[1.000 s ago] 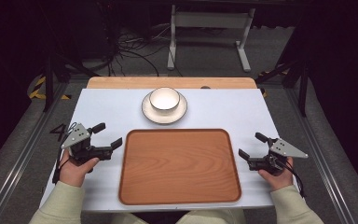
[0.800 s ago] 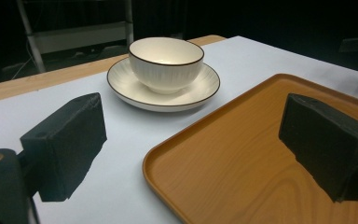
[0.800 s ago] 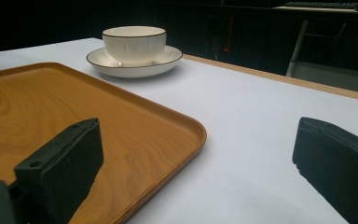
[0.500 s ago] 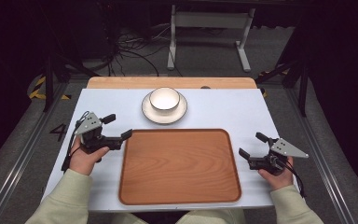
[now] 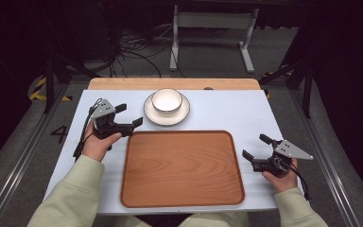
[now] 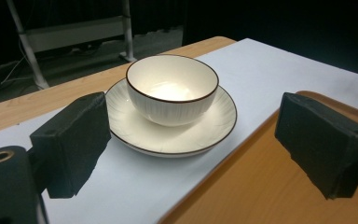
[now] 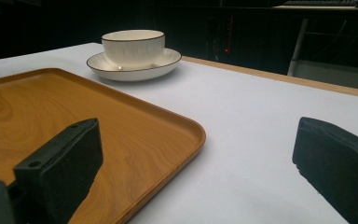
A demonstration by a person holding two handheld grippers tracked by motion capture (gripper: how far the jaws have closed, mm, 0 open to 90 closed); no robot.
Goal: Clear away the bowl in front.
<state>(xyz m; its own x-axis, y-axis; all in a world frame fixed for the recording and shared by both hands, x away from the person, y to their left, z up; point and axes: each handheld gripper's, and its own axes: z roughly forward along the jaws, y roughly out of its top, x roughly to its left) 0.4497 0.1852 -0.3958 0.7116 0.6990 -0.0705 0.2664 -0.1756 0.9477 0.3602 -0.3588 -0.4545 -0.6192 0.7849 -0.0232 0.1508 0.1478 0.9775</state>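
nearest to me, my right gripper (image 5: 259,153) rests low at the right edge of the table (image 5: 246,113), just beside the right rim of the wooden tray (image 5: 182,168). its fingers (image 7: 58,161) are spread wide with nothing between them; in the right gripper view one pad sits over the tray's near corner and the other over bare table. i judge this hand is only waiting.

the tray lies flat in the middle of the table and carries nothing.

farther in, my left gripper (image 5: 130,118) hovers off the tray's far left corner, pointed toward the dishes. its fingers (image 6: 72,140) are also spread apart and hold nothing. in the left gripper view the white bowl (image 6: 172,88) sits in the gap between the two pads, yet apart from both.

farthest back, the bowl (image 5: 166,100) stands upright in the middle of the saucer (image 5: 167,113), and the saucer rests on the table just beyond the tray's far edge, near it but not on it.

so i read the step in hand as the approach: the left gripper is lining up on the bowl and saucer, with no grasp made. the next move, as i judge it, calls for easing the left gripper forward until one finger goes inside the bowl's rim and the other outside, or both around the saucer's lip, then closing gently. the glazed ware looks slippery, so a level, square approach matters, or the bowl may skid on the saucer.
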